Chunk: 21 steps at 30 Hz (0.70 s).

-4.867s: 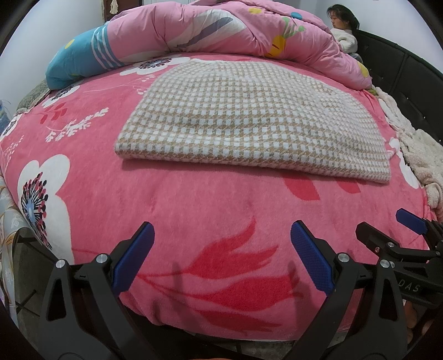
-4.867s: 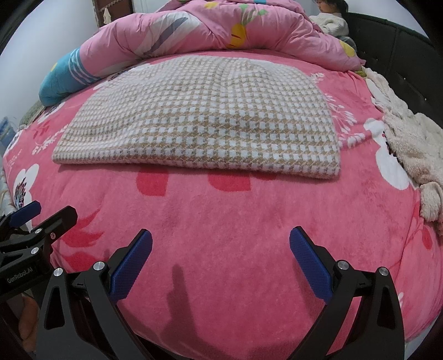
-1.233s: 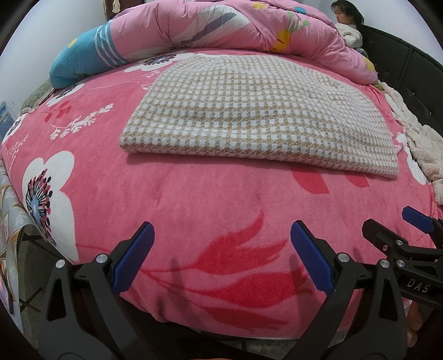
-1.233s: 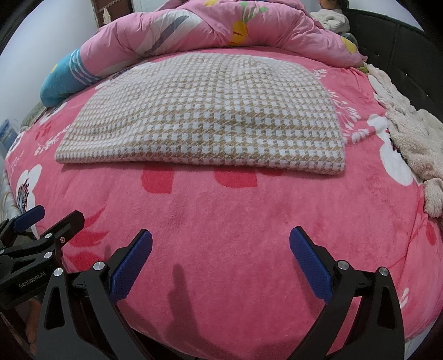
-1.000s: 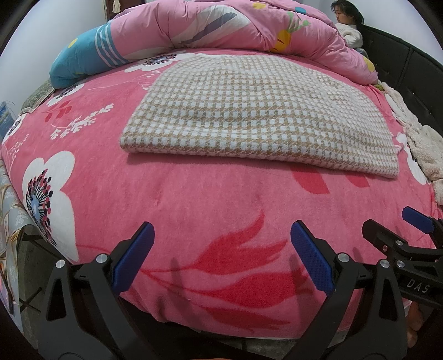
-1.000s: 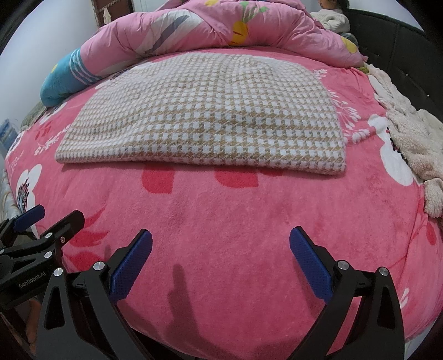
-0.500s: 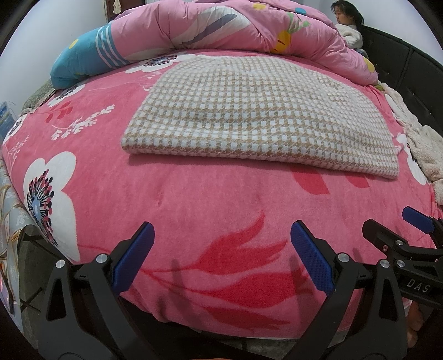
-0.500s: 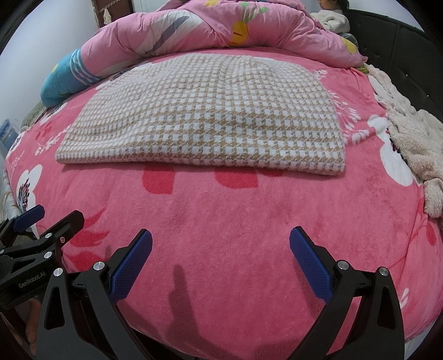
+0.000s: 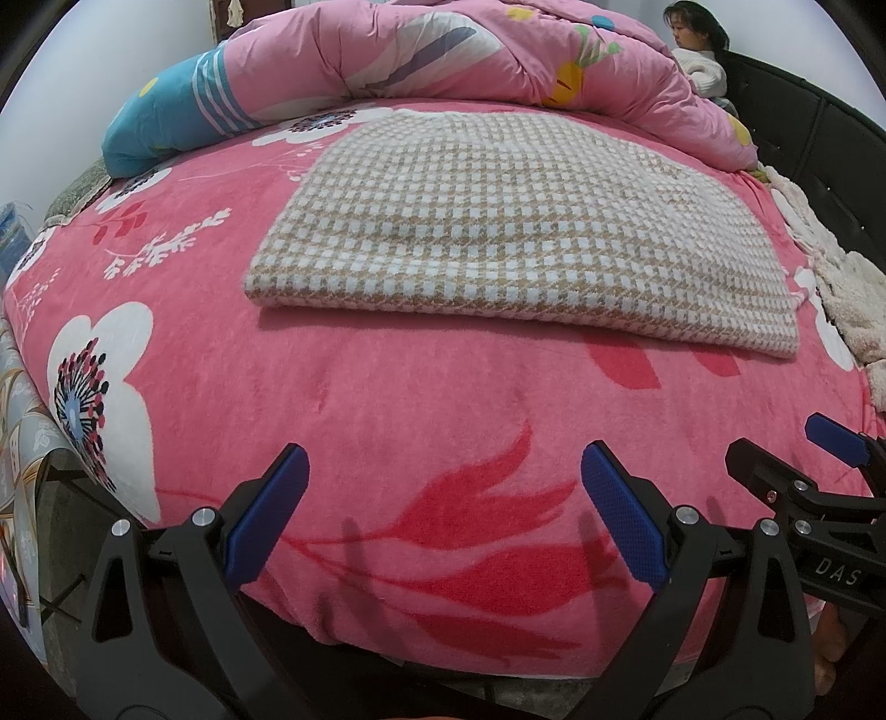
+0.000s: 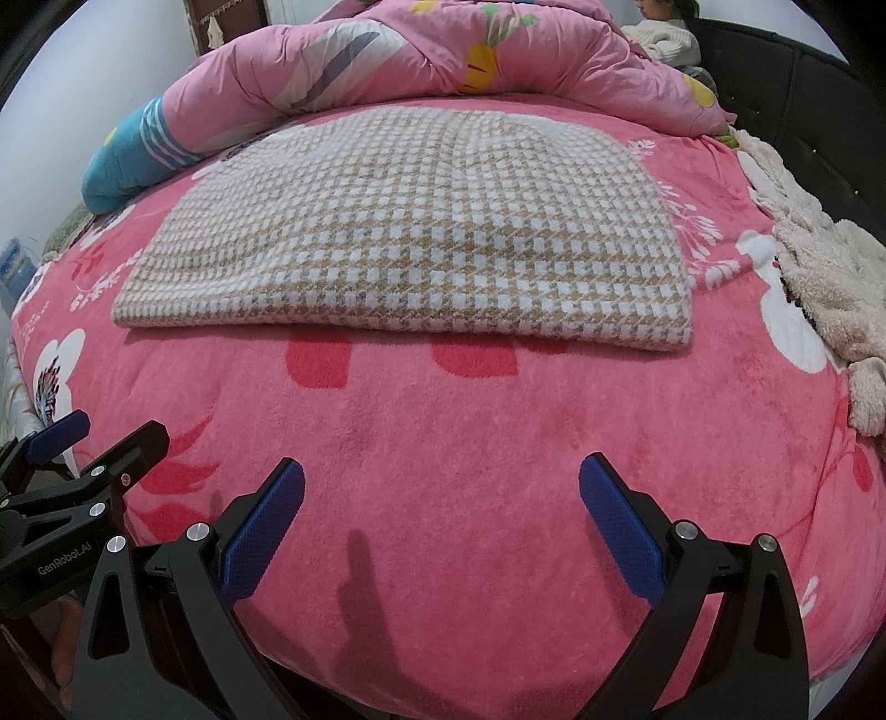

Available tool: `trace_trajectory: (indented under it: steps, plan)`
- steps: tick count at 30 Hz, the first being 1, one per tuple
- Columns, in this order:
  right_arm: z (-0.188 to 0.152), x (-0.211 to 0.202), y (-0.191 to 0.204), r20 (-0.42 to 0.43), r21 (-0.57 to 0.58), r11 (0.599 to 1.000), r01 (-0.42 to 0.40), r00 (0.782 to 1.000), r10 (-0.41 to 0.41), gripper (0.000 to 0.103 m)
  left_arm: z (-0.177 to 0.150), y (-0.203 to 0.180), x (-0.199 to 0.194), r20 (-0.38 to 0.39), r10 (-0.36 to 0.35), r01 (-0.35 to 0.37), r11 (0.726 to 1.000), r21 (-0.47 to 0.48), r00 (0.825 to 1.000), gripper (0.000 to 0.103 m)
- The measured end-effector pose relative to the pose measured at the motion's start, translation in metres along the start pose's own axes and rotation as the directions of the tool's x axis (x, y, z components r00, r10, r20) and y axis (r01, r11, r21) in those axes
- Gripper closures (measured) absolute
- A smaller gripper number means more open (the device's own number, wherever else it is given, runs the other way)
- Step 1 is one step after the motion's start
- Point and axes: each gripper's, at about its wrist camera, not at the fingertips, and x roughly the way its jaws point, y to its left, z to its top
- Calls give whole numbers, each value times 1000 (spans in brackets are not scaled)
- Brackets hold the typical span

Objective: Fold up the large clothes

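Observation:
A folded tan-and-white houndstooth garment (image 9: 515, 232) (image 10: 421, 238) lies flat in the middle of a pink flowered bed cover (image 9: 421, 399) (image 10: 487, 443). My left gripper (image 9: 443, 471) hangs open over the near edge of the bed, well short of the garment, with nothing between its blue pads. To its right, my right gripper (image 10: 442, 484) is open too and just as far from the garment's near fold. Each gripper appears at the edge of the other's view: the right gripper (image 9: 792, 459), the left gripper (image 10: 94, 437).
A rolled pink and blue quilt (image 9: 443, 61) (image 10: 398, 61) lies along the far side of the bed. A cream fleece cloth (image 9: 847, 288) (image 10: 825, 282) is heaped at the right edge by the dark headboard (image 10: 814, 94). A person (image 9: 698, 50) sits at the far right corner.
Almost nothing has changed. Both grippers stay open near the bed's front edge, and the garment lies as before; the views have crept slightly closer over the last seconds.

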Motion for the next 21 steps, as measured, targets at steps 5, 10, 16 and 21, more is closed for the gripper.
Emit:
trace_trajectory:
  steps: [5,10,16,21]
  plan:
    - [0,0,0,1,0,1000,0,1000,0,6,0,0,0,0,0,0,1000,0,1000,7]
    - [1,0,0,0,-1,1000,-1,1000,1,6,0,0,0,1,-1,1,1000,1,1000,7]
    - [1,0,0,1,-1,1000,0,1000,0,6,0,0,0,1,0,0,1000,0,1000,7]
    - [4,2,3,0,-3,1000,-2,1000,2,6,1,1,-1,4,5,-5,1000,-2,1000,7]
